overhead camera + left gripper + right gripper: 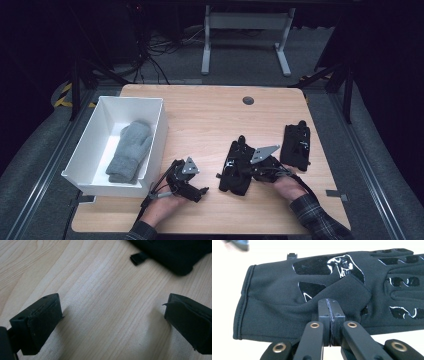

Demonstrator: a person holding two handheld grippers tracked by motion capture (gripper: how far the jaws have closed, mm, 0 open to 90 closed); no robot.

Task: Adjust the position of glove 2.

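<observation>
A black glove (pixel 234 169) with glossy patches lies flat in the middle of the wooden table (pixel 210 120). My right gripper (pixel 246 172) meets it from the right. In the right gripper view the jaws (pixel 329 308) are pressed together, shut on a fold of this black glove (pixel 287 290) near its cuff. A second black glove (pixel 296 144) lies further right. My left gripper (pixel 202 191) rests low over the table left of the middle glove. Its jaws (pixel 112 312) stand wide open over bare wood, and the glove's edge (pixel 172 252) shows beyond them.
A white bin (pixel 155 145) stands at the table's left side with a grey knitted mitten (pixel 129 150) lying inside. A round cable hole (pixel 248 100) sits near the far edge. Table legs and cables are on the floor behind.
</observation>
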